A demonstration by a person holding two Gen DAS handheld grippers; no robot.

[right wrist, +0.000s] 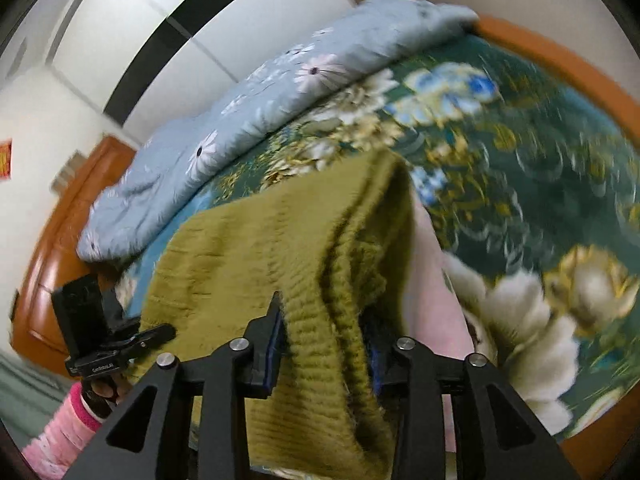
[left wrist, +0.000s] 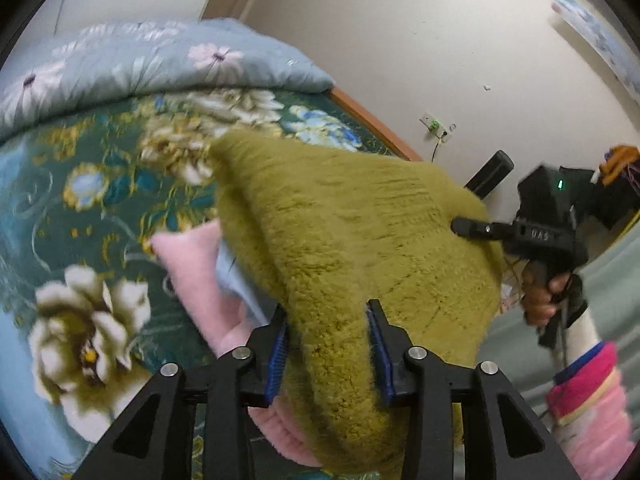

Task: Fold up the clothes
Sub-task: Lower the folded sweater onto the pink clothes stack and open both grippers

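Left wrist view: the left gripper (left wrist: 334,354) has a thick fold of an olive-green knitted sweater (left wrist: 344,232) between its blue pads (left wrist: 276,364), which press into the wool. The sweater is held up over a dark green flowered bedspread (left wrist: 92,200). Under the sweater lies pink clothing (left wrist: 192,268). Beyond the sweater a pale blue flowered quilt (left wrist: 152,60) lies at the far end of the bed. To the right of the sweater, the right gripper (left wrist: 472,229) bites its far edge, held by a hand (left wrist: 540,300) in a pink sleeve (left wrist: 588,392).

Right wrist view: the right gripper (right wrist: 326,350) clamps a bunched edge of the sweater (right wrist: 260,248). Left of the sweater, the left gripper (right wrist: 160,334) holds its other edge.
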